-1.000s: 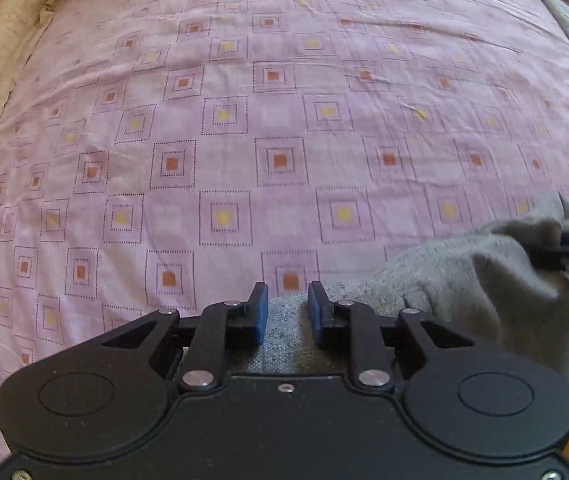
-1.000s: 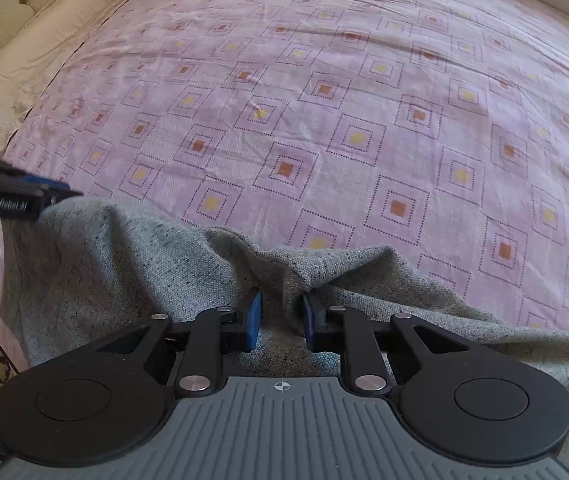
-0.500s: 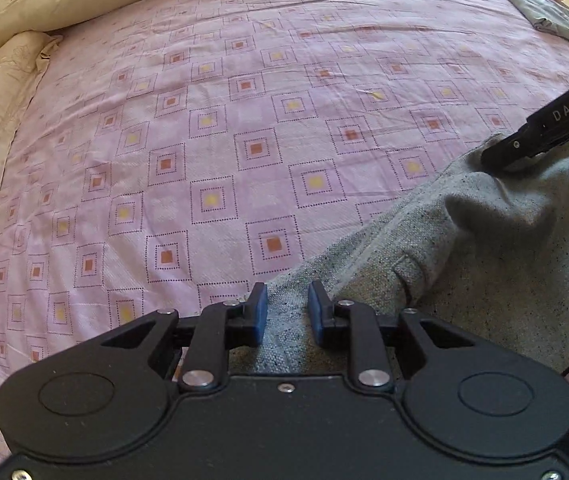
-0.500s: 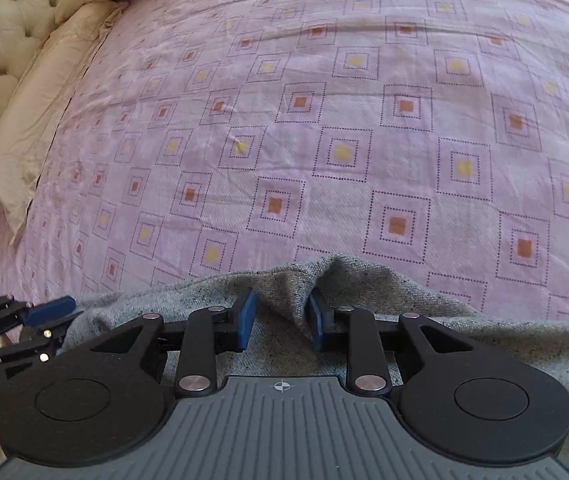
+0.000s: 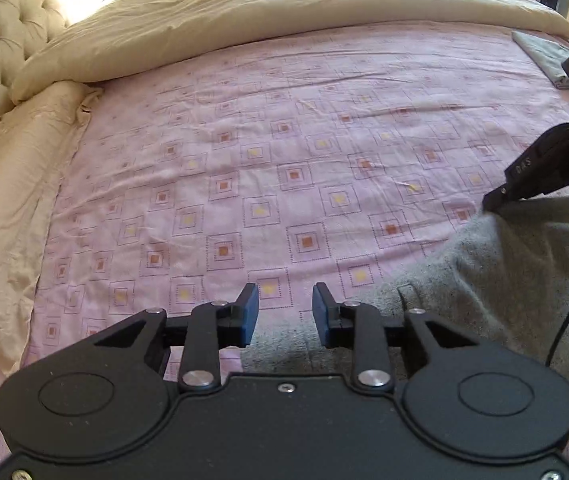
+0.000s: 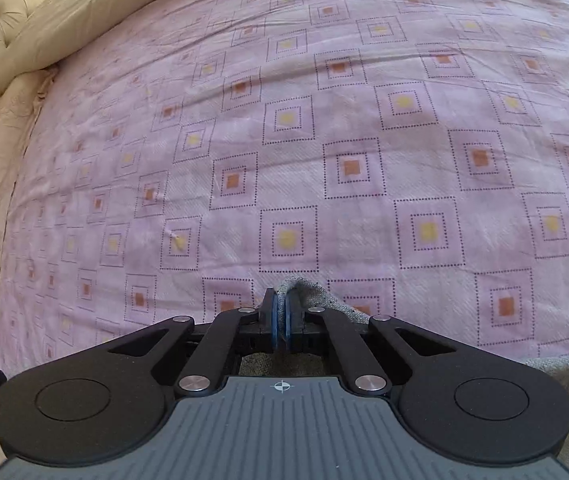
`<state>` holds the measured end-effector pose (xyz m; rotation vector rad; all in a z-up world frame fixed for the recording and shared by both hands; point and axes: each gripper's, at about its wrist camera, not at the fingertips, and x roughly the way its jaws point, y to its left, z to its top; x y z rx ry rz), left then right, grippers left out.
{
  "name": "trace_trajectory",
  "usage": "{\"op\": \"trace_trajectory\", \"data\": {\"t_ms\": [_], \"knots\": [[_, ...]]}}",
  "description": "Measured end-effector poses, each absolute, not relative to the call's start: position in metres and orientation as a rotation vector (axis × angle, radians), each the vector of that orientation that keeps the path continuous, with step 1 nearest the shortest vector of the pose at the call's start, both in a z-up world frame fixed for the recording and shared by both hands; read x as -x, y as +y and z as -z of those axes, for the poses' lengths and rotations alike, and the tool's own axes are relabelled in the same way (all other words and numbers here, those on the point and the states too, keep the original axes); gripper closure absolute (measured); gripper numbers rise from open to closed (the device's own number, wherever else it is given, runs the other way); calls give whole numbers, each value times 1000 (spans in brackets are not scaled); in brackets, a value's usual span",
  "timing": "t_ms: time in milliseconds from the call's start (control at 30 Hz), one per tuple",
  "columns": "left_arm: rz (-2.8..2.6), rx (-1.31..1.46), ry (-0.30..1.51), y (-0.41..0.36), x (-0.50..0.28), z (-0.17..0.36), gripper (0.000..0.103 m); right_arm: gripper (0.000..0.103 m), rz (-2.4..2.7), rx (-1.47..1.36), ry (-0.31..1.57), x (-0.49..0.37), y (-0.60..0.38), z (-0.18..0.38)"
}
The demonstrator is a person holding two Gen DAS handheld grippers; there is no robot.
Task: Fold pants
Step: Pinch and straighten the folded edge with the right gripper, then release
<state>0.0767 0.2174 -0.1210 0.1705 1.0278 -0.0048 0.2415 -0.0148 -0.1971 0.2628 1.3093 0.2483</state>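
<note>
Since the earlier frames the right gripper (image 6: 280, 316) has clamped tight on a fold of the grey pants (image 5: 504, 272) lying on the bed (image 5: 284, 160), while the left gripper (image 5: 284, 312) has just widened, its jaws now apart, gripping nothing.

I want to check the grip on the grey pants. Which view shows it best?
The right wrist view: the right tongs are shut on a pinched fold of the grey pants. The left wrist view shows more of the pants, but only a side look at those tongs.
</note>
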Motion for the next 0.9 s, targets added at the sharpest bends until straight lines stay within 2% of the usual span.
{"op": "trace_trajectory", "data": {"t_ms": [267, 433, 500, 667, 800, 900], "knots": [[-1, -316, 1190, 203, -82, 183, 55, 99, -213, -291, 1311, -247, -18, 203], [-21, -295, 1207, 206, -87, 174, 55, 98, -198, -303, 1303, -246, -18, 202], [-68, -289, 1154, 208, -86, 153, 57, 93, -203, -308, 1286, -243, -20, 194], [-10, -275, 1041, 193, -85, 114, 57, 91, -179, -377, 1012, -211, -39, 148], [103, -228, 1093, 163, -95, 126, 56, 90, -145, -412, 1002, -182, -53, 134], [138, -283, 1136, 145, -101, 154, 55, 90, -126, -380, 1028, -153, -60, 135]]}}
